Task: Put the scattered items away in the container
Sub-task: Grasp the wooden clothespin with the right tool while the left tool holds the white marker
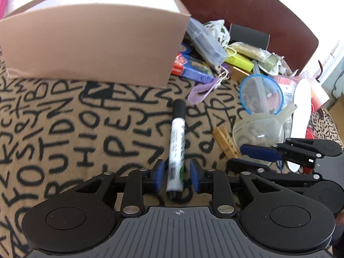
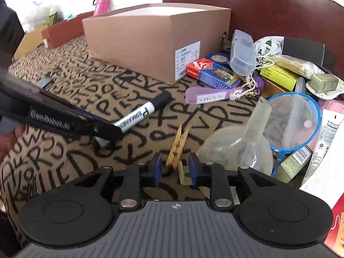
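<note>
A white marker with a black cap [image 1: 177, 146] lies on the letter-patterned cloth. Its rear end sits between the open pads of my left gripper [image 1: 176, 175], which do not touch it; it also shows in the right wrist view [image 2: 142, 112]. A wooden clothespin [image 2: 178, 146] lies with its near end between the open pads of my right gripper [image 2: 174, 168]; it also shows in the left wrist view [image 1: 225, 143]. The open cardboard box [image 1: 90, 43] stands behind, also in the right wrist view [image 2: 154, 40]. My right gripper shows in the left wrist view [image 1: 249, 154].
To the right lies a pile: clear plastic funnel [image 2: 240, 142], blue-rimmed strainer [image 2: 294, 120], purple key tag [image 2: 211, 95], blue-red card packs [image 2: 215, 73], clear case [image 2: 241, 52], yellow-green box [image 2: 279, 76], white tube [image 2: 324, 137]. A dark red wall [image 2: 268, 6] stands behind.
</note>
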Demonstrator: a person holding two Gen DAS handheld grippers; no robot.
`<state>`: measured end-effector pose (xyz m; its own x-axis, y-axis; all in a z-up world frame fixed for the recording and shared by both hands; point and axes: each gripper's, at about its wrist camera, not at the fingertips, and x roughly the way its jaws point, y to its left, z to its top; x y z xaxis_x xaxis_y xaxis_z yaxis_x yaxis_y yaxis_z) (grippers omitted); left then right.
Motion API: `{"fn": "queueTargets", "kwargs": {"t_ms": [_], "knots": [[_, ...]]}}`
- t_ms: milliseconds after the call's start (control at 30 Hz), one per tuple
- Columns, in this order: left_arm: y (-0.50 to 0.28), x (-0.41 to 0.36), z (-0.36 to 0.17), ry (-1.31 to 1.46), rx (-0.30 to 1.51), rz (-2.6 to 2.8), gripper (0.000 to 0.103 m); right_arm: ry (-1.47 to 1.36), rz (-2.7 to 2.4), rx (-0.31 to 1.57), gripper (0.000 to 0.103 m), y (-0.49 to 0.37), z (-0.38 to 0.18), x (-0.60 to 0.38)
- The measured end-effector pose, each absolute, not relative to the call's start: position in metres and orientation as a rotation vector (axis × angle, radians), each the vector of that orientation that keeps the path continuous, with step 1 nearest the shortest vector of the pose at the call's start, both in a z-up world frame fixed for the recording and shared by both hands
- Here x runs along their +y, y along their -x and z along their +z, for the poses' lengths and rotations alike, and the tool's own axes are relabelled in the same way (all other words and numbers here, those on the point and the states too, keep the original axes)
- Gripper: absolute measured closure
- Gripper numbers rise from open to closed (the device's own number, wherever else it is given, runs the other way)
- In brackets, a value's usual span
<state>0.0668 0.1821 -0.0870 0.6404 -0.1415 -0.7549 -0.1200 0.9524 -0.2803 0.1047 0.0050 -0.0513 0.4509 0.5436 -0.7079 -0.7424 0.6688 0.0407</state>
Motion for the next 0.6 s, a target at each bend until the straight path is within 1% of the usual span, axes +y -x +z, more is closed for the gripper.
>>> {"fn": "queueTargets", "kwargs": {"t_ms": [100, 233, 267, 300, 333, 367, 400, 567, 600], "knots": [[-0.079, 0.177, -0.09, 0.283, 0.883, -0.012, 0.055, 0.275, 0.8, 0.761, 0.063, -0.108, -0.051, 0.012], [-0.085, 0.173, -0.093, 0.248, 0.873, -0.007, 0.055, 0.301, 0.779, 0.769, 0.065, -0.11, -0.055, 0.024], [-0.085, 0.173, -0.094, 0.248, 0.872, -0.007, 0.055, 0.302, 0.782, 0.771, 0.066, -0.11, -0.056, 0.026], [-0.085, 0.173, -0.094, 0.244, 0.871, -0.006, 0.057, 0.296, 0.795, 0.779, 0.074, -0.11, -0.056, 0.027], [-0.086, 0.172, -0.094, 0.229, 0.872, 0.001, 0.077, 0.29, 0.81, 0.791, 0.078, -0.112, -0.057, 0.029], [-0.086, 0.171, -0.094, 0.206, 0.874, 0.015, 0.086, 0.29, 0.822, 0.798, 0.083, -0.112, -0.058, 0.031], [-0.086, 0.172, -0.094, 0.193, 0.877, 0.018, 0.091, 0.296, 0.828, 0.796, 0.083, -0.111, -0.058, 0.032], [-0.079, 0.184, -0.092, 0.205, 0.901, 0.006, 0.091, 0.297, 0.823, 0.805, 0.083, -0.112, -0.058, 0.032], [-0.079, 0.185, -0.092, 0.202, 0.904, 0.003, 0.089, 0.292, 0.821, 0.808, 0.083, -0.113, -0.058, 0.031]]}}
